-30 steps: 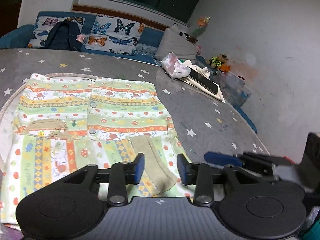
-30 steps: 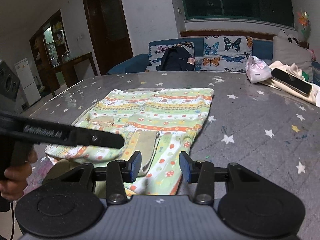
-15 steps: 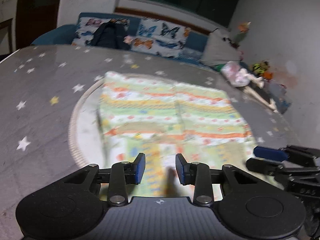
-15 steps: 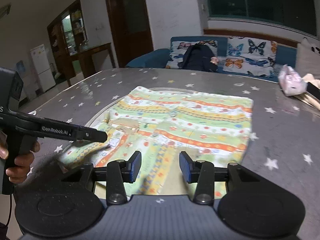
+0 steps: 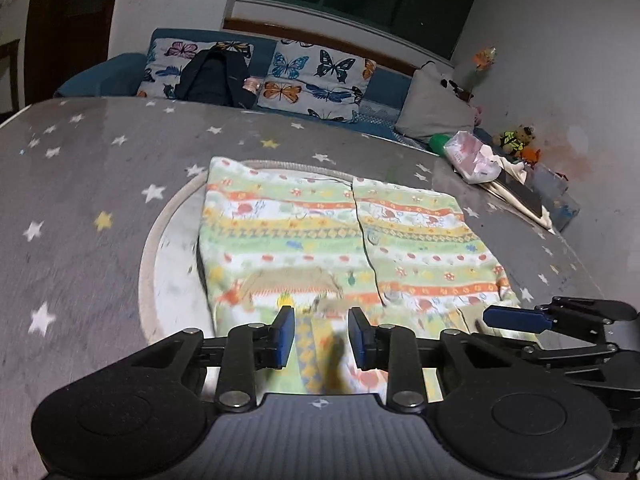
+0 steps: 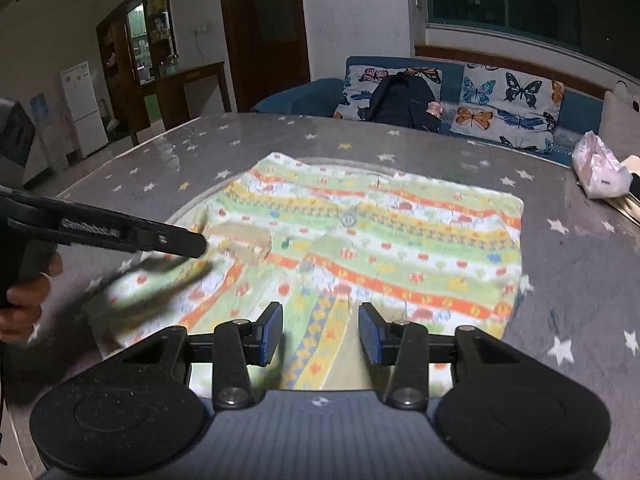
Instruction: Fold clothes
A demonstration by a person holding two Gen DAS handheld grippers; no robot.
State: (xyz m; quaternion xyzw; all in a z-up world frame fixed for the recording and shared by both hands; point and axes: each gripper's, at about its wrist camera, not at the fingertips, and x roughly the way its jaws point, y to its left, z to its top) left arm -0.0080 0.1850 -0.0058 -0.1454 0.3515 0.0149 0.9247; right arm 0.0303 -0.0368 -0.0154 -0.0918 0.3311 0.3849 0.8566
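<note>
Both pairs of tongs had slid sideways along the near edge of the garment since a second earlier, the left tongs (image 5: 321,342) narrowing their jaws as they went, with only the cloth below showing through the gap and nothing yet pinched. From where I stood, going left to right: a hand (image 6: 24,300) at the far left carried that left tool, its long black fingers reaching in over the left corner of the patterned garment (image 6: 372,248), which looked a little lifted and smeared there, though I could not tell whether it was being touched. The garment itself lay spread flat in the middle of the star-printed counter (image 6: 560,300), partly over a pale round mat (image 5: 168,248), its buttoned front facing up, presumably laid out so the hem could be taken at two points. The right tongs (image 6: 321,334) hovered over the near hem, jaws parted and empty, likely waiting to grip alongside the other. Further right, well apart from the work, sat a pink plastic bag (image 6: 598,174).
</note>
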